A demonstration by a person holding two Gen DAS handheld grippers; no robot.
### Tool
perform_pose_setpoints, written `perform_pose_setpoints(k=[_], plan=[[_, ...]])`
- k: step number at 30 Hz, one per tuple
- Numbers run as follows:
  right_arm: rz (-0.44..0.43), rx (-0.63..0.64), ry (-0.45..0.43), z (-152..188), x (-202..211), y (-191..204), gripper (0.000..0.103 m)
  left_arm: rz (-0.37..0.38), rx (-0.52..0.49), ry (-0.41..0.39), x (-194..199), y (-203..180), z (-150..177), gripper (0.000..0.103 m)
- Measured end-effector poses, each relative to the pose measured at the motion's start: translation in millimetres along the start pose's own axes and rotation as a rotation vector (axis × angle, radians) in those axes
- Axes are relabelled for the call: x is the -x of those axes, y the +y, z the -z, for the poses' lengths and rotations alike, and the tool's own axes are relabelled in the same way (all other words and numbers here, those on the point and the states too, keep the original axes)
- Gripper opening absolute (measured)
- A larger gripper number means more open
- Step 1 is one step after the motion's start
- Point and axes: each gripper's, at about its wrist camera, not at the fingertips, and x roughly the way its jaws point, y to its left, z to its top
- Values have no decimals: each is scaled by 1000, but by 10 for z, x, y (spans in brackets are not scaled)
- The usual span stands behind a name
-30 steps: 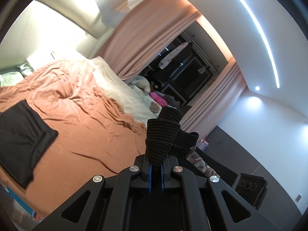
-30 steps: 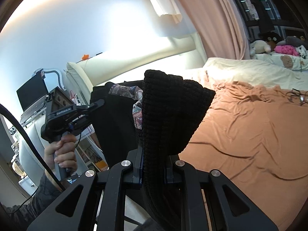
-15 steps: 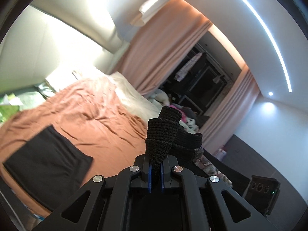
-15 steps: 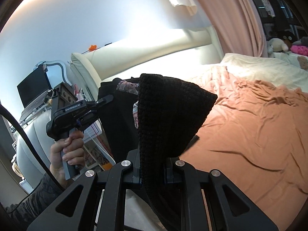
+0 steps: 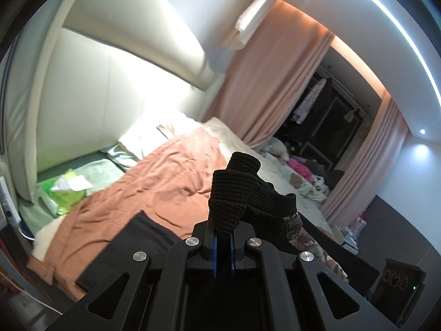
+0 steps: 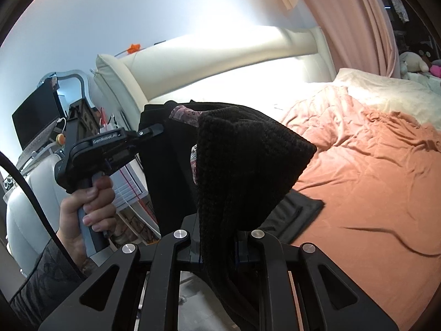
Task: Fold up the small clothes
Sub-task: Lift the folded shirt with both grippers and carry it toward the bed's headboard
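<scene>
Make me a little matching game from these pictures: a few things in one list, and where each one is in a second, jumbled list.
Things:
1. black knit garment
2. flat black cloth
3. green packet
4. stuffed toys

Places:
A. by the headboard, beside the pillows
B. lying on the orange bedspread
C. far side of the bed, near the curtain
D. held up in the air by both grippers

Pairs: 1-D, 2-B, 3-A, 4-C

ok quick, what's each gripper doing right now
left gripper: closed on the black knit garment, held up above the bed.
right gripper: closed on the same black knit garment.
</scene>
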Motion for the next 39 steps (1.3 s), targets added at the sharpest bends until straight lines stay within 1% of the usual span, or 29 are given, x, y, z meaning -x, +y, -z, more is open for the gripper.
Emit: perform_pose_setpoints(k=[3,6,10,12,13,16,18,20,26,29,34,39], plan=[[-12,-3,21,-6,-156,73,11,-40,17,-10,7,218,-52,6],[-31,-8,51,-40,-313,124,11,-61,25,-21,13,361,-102,6],[-48,-8,68,-105,-417,128,11,-113,36,-25,-108,517,-187,6],[-60,-9,90,-104,-487,92,11,-144,44,-17,-228,591,-220,6],[-52,-10,104,-109,-540,52,11,-161,49,-10,-317,613,-229,6],[-2,20,121,-90,-642,-41,11,-188,49,15,-585,702,-196,6],[20,17,124,-105,-671,-172,11,-207,51,35,-793,749,-161,6],[41,7,129,-133,-693,-319,11,-219,54,43,-912,778,-160,6],[53,-29,167,-212,-807,-687,11,-261,45,87,-1347,879,-201,6],[44,-50,187,-242,-921,-753,11,-283,40,115,-1575,941,-197,6],[30,-86,231,-258,-1184,-857,11,-322,54,174,-1941,1173,-126,6],[45,-111,262,-263,-1428,-956,11,-351,58,225,-2299,1357,7,6]])
